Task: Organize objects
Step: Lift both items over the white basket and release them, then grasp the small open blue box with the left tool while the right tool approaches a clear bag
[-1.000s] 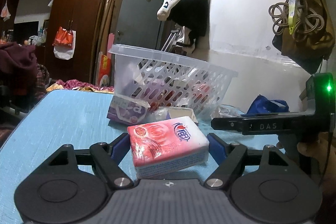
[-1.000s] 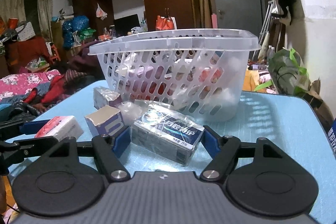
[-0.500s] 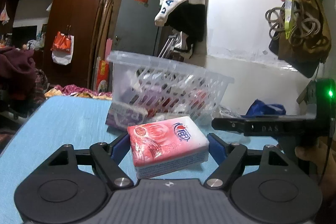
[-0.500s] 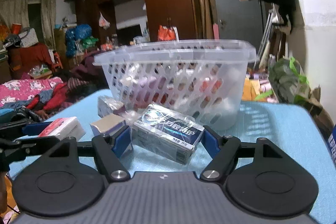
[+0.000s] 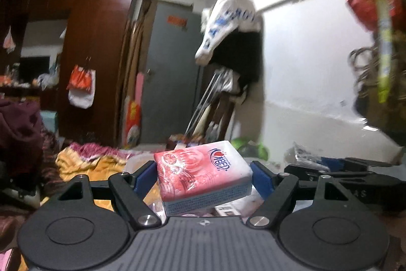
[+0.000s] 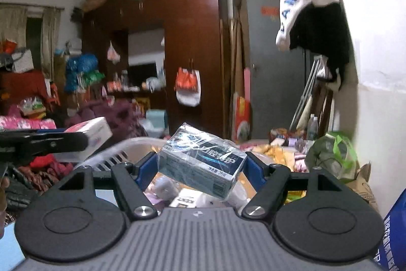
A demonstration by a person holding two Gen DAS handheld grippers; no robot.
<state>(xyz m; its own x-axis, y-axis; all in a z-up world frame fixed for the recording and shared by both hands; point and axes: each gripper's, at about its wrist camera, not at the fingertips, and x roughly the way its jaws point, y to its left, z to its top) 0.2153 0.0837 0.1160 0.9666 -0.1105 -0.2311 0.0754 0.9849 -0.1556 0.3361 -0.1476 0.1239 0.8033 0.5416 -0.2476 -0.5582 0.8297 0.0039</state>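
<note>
Right now your left gripper [image 5: 203, 175] is clamped on the pink tissue pack [image 5: 203, 177], its blue pads pressing both short sides, and the pack sits tilted in the air above the white plastic basket [image 5: 137, 163], whose rim shows just below and behind it. Your right gripper [image 6: 201, 164] is closed on the dark blue cellophane-wrapped box [image 6: 200, 164], also tilted, held over the same basket [image 6: 121, 151] with assorted packets visible inside beneath it. From the right wrist view you can see the left gripper's black finger and the pink pack [image 6: 87, 136] just beside you on the left. Both views are somewhat blurred.
</note>
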